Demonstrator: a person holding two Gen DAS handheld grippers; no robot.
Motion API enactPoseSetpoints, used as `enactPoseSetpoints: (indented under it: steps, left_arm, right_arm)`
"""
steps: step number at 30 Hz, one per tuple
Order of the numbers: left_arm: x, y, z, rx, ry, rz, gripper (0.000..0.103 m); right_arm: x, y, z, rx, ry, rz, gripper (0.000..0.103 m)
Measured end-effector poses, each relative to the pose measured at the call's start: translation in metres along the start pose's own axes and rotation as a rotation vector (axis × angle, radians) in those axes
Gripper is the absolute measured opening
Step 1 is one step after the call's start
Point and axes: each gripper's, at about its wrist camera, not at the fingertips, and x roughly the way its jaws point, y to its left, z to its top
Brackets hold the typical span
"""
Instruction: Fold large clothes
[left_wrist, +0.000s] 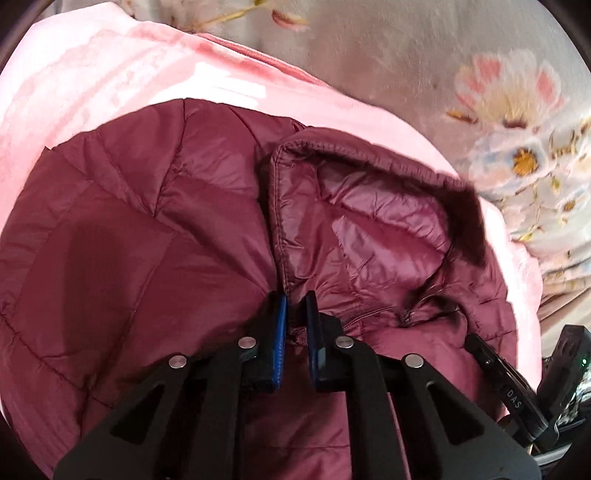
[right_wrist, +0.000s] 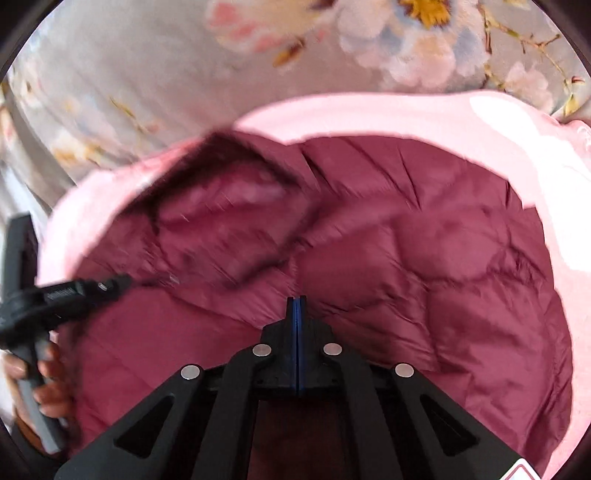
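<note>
A maroon quilted puffer jacket (left_wrist: 147, 221) lies on a pink blanket (left_wrist: 92, 81). Its hood (left_wrist: 369, 206) lies folded over the body, lining up. My left gripper (left_wrist: 295, 306) is shut on a fold of the jacket at the base of the hood, its blue pads a narrow gap apart with fabric between. In the right wrist view the jacket (right_wrist: 424, 258) fills the middle and the hood (right_wrist: 221, 206) is blurred at the left. My right gripper (right_wrist: 296, 301) is shut with pads together, over the jacket, nothing visibly in it.
A grey floral bedspread (left_wrist: 498, 110) surrounds the pink blanket (right_wrist: 406, 114). The right gripper's body shows at the lower right of the left wrist view (left_wrist: 517, 387). The left gripper and the hand holding it show at the left of the right wrist view (right_wrist: 37, 302).
</note>
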Motion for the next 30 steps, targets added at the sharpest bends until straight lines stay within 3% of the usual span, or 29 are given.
enactPoseSetpoints:
  steps: [2, 7, 10, 11, 12, 16, 19, 22, 25, 27, 30]
  left_arm:
    - [0.003, -0.001, -0.002, 0.012, -0.012, 0.004, 0.010]
    - [-0.004, -0.015, -0.008, 0.094, -0.046, 0.095, 0.013]
    - [-0.025, -0.028, -0.005, 0.148, -0.091, 0.175, 0.028]
    - [-0.032, -0.030, -0.003, 0.156, -0.115, 0.183, 0.036]
    - [-0.042, -0.033, 0.004, 0.163, -0.149, 0.193, 0.038]
    - [-0.057, -0.036, 0.053, 0.114, -0.228, 0.216, 0.039]
    - [-0.045, -0.027, 0.094, 0.017, -0.221, 0.154, 0.039]
    - [-0.016, -0.025, 0.111, -0.040, -0.162, 0.139, 0.039]
    - [0.019, -0.023, 0.106, -0.048, -0.068, 0.148, 0.038]
    - [0.024, -0.020, 0.093, -0.028, -0.055, 0.143, 0.038]
    - [0.034, -0.015, 0.079, 0.037, -0.049, 0.194, 0.040]
  right_arm:
    - [0.000, -0.002, 0.002, -0.009, 0.011, 0.004, 0.000]
    - [-0.015, -0.001, 0.001, -0.013, -0.020, -0.013, 0.000]
    - [-0.032, 0.004, 0.011, -0.013, -0.076, 0.000, 0.001]
    - [-0.038, 0.007, 0.019, -0.019, -0.104, 0.001, 0.001]
    - [-0.042, 0.009, 0.028, -0.027, -0.129, -0.004, 0.002]
    - [-0.038, 0.014, 0.082, -0.007, -0.201, -0.006, 0.002]
    - [-0.016, 0.016, 0.115, 0.050, -0.202, -0.015, 0.003]
    - [0.021, 0.023, 0.129, 0.033, -0.133, -0.029, 0.009]
    - [0.046, 0.032, 0.115, -0.036, -0.046, -0.041, 0.009]
    - [0.046, 0.032, 0.100, -0.081, -0.046, -0.066, 0.009]
    - [0.049, 0.028, 0.082, -0.137, -0.052, -0.127, 0.008]
